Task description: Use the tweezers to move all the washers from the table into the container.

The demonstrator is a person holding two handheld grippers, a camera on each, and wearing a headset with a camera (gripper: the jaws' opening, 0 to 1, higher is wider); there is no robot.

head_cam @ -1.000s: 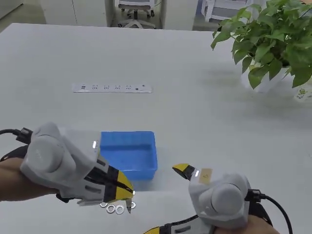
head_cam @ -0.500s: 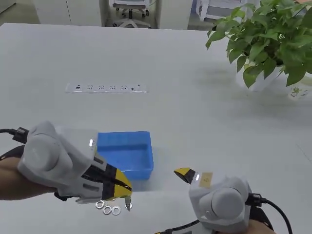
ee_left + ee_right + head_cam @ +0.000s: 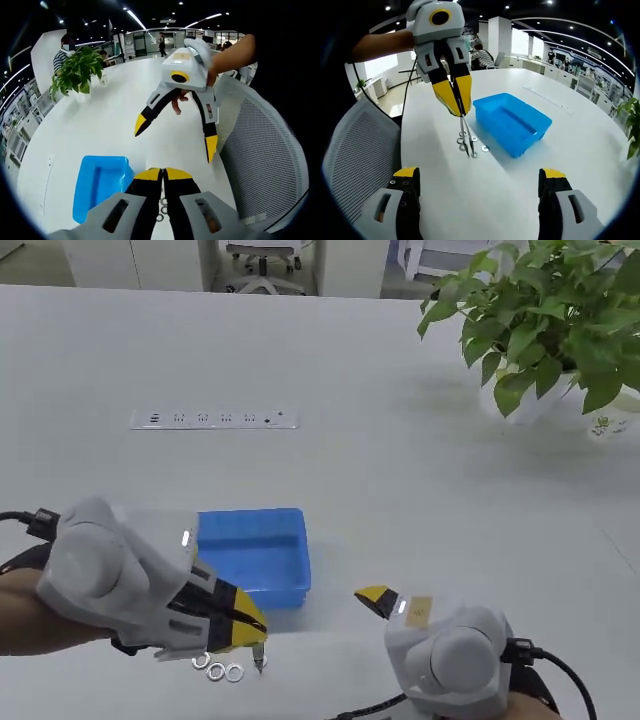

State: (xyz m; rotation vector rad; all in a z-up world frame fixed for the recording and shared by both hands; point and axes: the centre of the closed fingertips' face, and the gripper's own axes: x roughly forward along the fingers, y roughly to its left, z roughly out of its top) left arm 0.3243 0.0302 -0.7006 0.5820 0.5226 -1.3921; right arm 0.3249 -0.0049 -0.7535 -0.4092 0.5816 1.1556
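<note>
My left gripper (image 3: 245, 625) is shut on a pair of thin metal tweezers (image 3: 259, 660) that point down at the table. The tweezer tips rest among several small silver washers (image 3: 216, 670), just in front of the blue container (image 3: 250, 552). In the right gripper view the tweezers (image 3: 465, 132) reach down from the left gripper (image 3: 452, 97) to the washers (image 3: 470, 143). Whether a washer is pinched I cannot tell. The container (image 3: 512, 120) looks empty. My right gripper (image 3: 345, 660) stands open and empty, right of the washers; its jaws (image 3: 479, 175) are spread wide. The left gripper view shows it (image 3: 175, 136) above the washers (image 3: 162, 210).
A white power strip (image 3: 215, 420) lies on the white table beyond the container. A potted plant (image 3: 540, 320) stands at the far right. A grey mesh chair back (image 3: 260, 150) is close to the table's near edge.
The head camera has shifted, so the whole picture has slid a little. The tweezers stay at the washers and the right gripper stays open.
</note>
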